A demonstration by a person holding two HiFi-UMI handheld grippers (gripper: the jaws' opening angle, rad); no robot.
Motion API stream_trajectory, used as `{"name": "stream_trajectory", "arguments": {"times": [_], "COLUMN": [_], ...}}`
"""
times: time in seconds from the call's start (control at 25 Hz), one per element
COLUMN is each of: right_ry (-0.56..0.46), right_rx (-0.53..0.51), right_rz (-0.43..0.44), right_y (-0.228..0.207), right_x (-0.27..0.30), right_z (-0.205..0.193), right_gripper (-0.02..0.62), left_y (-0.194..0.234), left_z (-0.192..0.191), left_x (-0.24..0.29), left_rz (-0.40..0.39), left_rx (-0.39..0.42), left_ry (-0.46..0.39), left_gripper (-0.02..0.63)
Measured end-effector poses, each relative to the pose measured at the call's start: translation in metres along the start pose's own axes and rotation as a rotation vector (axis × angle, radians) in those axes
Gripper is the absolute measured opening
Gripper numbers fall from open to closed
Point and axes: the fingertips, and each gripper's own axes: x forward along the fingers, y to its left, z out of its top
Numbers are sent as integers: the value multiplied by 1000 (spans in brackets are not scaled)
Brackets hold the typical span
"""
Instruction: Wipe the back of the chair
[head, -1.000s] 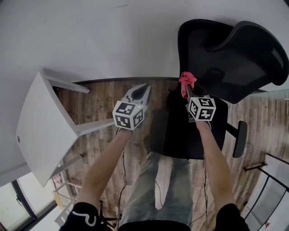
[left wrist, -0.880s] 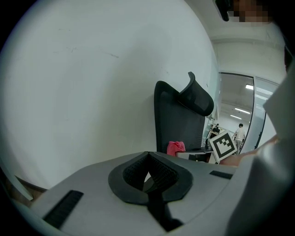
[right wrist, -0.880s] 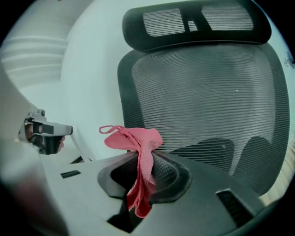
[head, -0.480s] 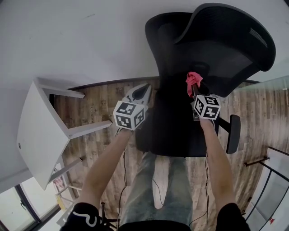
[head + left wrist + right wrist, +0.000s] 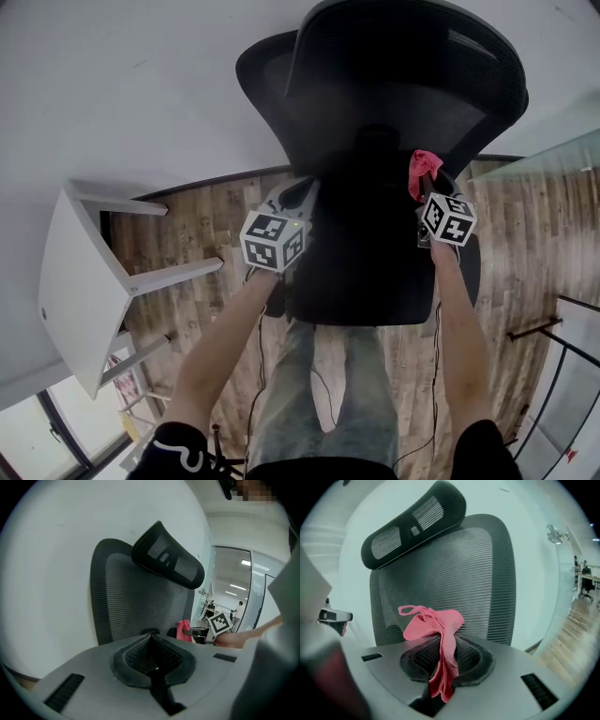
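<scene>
Cloth (image 5: pixel 434 623) clamped in right tool (image 5: pixel 440 666) faces chair's mesh back (image 5: pixel 459 569).

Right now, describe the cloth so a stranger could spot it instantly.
Find the big black mesh office chair. In front of its backrest, the right gripper pinches a small cloth, the only pink thing among black and grey.

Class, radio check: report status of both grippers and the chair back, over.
Left gripper shut, empty. Right gripper shut on pink cloth, facing the chair back; contact unclear. Nothing seen between them.
</scene>
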Motion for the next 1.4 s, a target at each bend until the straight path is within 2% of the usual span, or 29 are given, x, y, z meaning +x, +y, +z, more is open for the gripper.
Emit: {"name": "stream_trajectory", "arguments": {"times": [0.36, 0.48, 0.6, 0.92, 1.16, 1.4], "right_ry": [-8, -11, -15, -31, -12, 21], "right_rx": [41, 43, 26, 16, -39, -117], "right_rz": [-109, -126, -107, -11, 103, 221], "right_y": [-88, -97, -86, -7, 92, 197], "right_x": [-31, -39, -42, -42, -33, -11], "right_z": [3, 2, 2, 1, -8, -23], "right_gripper": [83, 83, 83, 83, 83, 83], "left_y": [-45, -52, -57, -39, -7, 45], "left_z": [19, 20, 20, 17, 10, -7], "left_x": [34, 40, 43, 25, -7, -51], "left_rz": [-47, -57, -67, -71, -52, 4], "left_rx": [36, 33, 34, 31, 27, -7], "left_ry": [2, 3, 4, 4, -1, -6], "left_gripper": [21, 21, 21, 21, 21, 21]}}
